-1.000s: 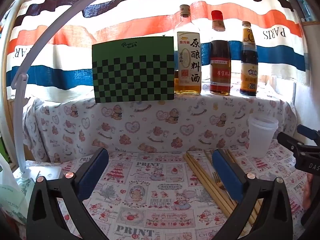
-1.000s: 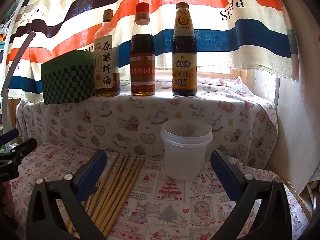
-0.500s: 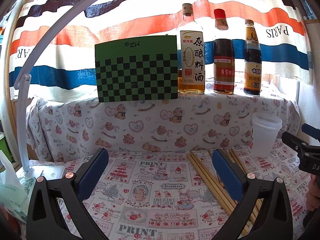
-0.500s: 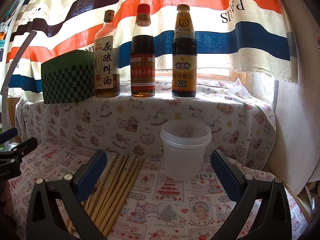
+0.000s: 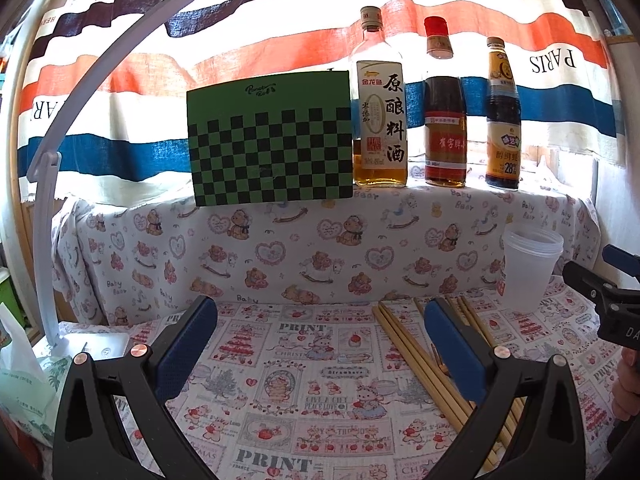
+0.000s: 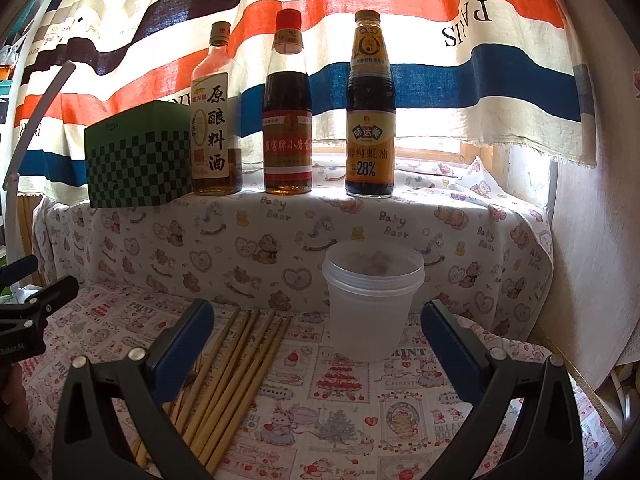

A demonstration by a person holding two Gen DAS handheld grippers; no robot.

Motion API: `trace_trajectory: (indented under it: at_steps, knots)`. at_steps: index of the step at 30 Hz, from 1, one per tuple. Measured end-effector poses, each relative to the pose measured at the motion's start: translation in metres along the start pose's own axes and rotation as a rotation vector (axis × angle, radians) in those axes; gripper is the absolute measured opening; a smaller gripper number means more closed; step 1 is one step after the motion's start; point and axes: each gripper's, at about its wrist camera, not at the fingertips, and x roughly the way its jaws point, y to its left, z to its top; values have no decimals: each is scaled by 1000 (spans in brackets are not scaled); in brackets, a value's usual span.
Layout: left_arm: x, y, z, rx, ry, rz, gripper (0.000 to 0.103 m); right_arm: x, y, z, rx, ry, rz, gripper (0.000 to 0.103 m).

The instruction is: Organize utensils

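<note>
The left gripper [image 5: 320, 320] hung above the printed tablecloth [image 5: 304, 392] with its jaws spread wide and nothing between them. The chopsticks [image 5: 404, 344] lay flat in a loose bundle just inside and under its right finger, and the plastic cup [image 5: 528, 268] stood beyond them to the right. The right gripper [image 6: 316, 320] was equally wide and empty; the cup [image 6: 370, 300] stood upright ahead between its fingers, the chopsticks [image 6: 240, 360] beside its left finger.
</note>
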Motion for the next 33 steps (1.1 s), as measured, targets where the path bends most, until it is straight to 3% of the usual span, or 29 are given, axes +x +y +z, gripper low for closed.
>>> trace_trajectory:
  at_steps: [6,10,16,31,33]
  knots:
    - [-2,-1,0,10,-3,1,103,3,-3,0,18,15,-17,103]
    - [-4,-1,0,11,-9,-56,103,4,-3,1,15,20,-14,103]
    - [-3,-5,1,13,2,-15,103,1,-3,1,5,14,-11,103]
    - [-6,-11,0,36,-8,-24,103,4,-2,1,10,27,-13,103]
    - [-3,-10,0,18,13,-31,103,3,-2,1,12,22,-57,103]
